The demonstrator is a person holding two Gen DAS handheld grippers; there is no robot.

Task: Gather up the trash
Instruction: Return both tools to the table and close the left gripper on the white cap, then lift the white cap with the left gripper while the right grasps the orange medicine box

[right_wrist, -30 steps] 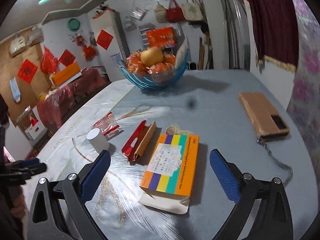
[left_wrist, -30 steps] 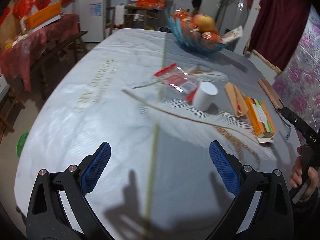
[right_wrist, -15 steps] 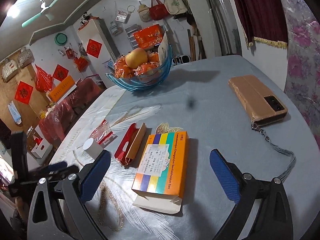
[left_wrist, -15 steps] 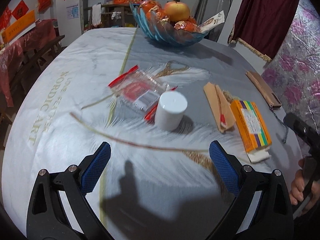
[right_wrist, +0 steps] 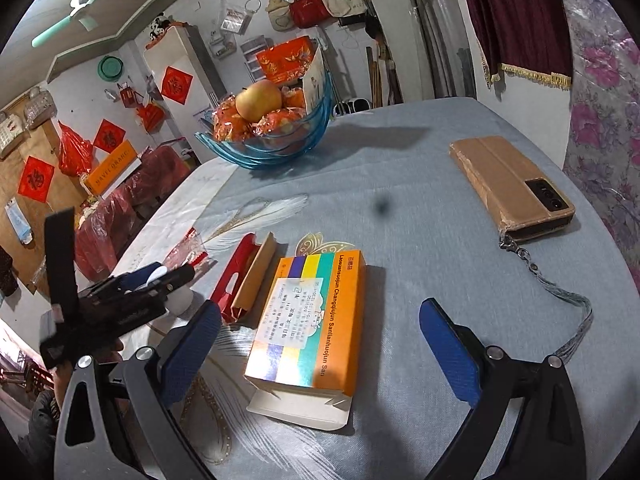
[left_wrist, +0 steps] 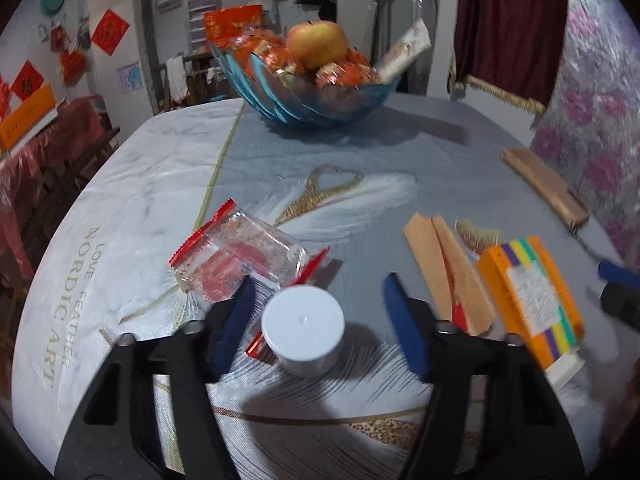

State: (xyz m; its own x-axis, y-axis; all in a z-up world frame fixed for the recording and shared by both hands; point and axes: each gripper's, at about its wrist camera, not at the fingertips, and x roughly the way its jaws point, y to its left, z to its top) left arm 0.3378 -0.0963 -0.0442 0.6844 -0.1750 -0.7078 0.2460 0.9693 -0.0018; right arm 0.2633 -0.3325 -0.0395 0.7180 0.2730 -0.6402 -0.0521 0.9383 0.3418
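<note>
Closing my left gripper [left_wrist: 316, 322] around the white bottle [left_wrist: 303, 329], pads not yet touching. Right gripper [right_wrist: 320, 344] hangs open over the orange box [right_wrist: 308, 320]. Wrapper [left_wrist: 240, 258] and box remain; nothing collected.

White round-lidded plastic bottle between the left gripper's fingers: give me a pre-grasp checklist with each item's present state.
1. White round-lidded plastic bottle between the closing left gripper jaws: ok.
2. Pads pressing the bottle: not ok, gaps show on both sides.
3. Bottle upright: ok.
4. Clear red-edged plastic wrapper clear of the left pad: cannot tell.
5. Right gripper open and apart from the bottle, over the orange striped cardboard box: ok.
</note>
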